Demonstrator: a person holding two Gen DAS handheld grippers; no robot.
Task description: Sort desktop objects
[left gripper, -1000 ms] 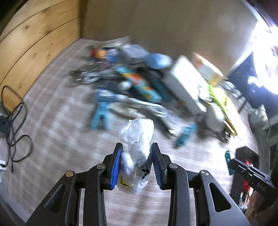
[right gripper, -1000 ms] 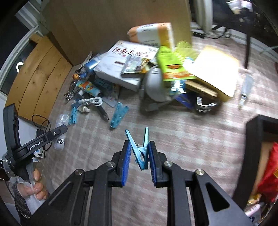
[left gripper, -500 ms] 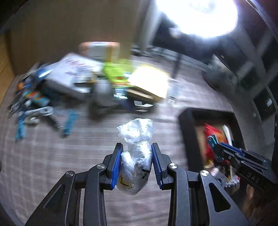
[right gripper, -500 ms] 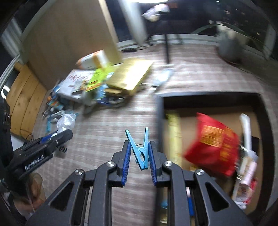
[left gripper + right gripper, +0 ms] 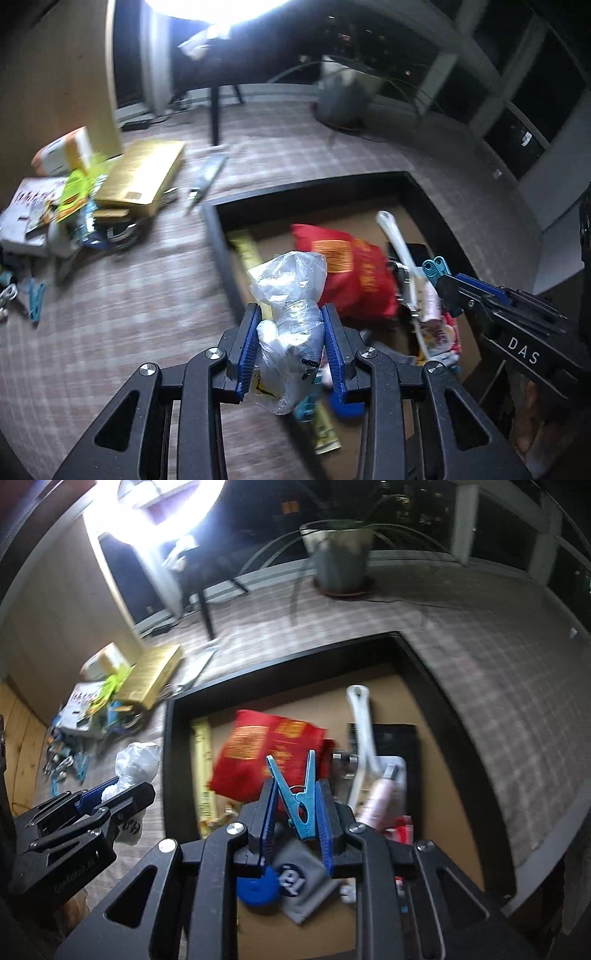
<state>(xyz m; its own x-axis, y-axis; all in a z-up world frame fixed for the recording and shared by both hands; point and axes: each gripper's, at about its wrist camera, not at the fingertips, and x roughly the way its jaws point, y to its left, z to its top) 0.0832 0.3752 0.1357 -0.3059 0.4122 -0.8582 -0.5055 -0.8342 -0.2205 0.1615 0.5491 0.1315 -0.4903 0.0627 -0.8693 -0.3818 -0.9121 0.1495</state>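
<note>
Both grippers are carrying loads. Left gripper (image 5: 291,343) is pinching a crumpled clear plastic bag (image 5: 290,295) between its blue pads, the bag bulging above and sagging below the fingers. Right gripper (image 5: 297,812) is pinching a blue clothespin (image 5: 297,801) near its spring end, the two prongs pointing away from the fingers.

Ahead of and below the right gripper, the black-walled box (image 5: 170,738) is lying open, already holding a red packet (image 5: 258,753), a white strip-shaped thing (image 5: 360,731), a pink bottle (image 5: 382,794) and a grey pouch (image 5: 299,886). Seen from the left gripper, that box is sitting ahead and to its right, with its near wall running under the bag; the pile of unsorted clutter (image 5: 74,206) is lying well off to its left.

Several slips are looming, as I judge it. The bag is hanging over the box wall rather than clearly inside, so letting go here is risking a drop on the carpet (image 5: 110,314) or a snag on the rim. Thin plastic is also likely clinging to the ribbed pads instead of falling. The clothespin is being held by a small area, so a jolt could be twisting it loose. Working close together, the two grippers are also risking a knock against each other.
</note>
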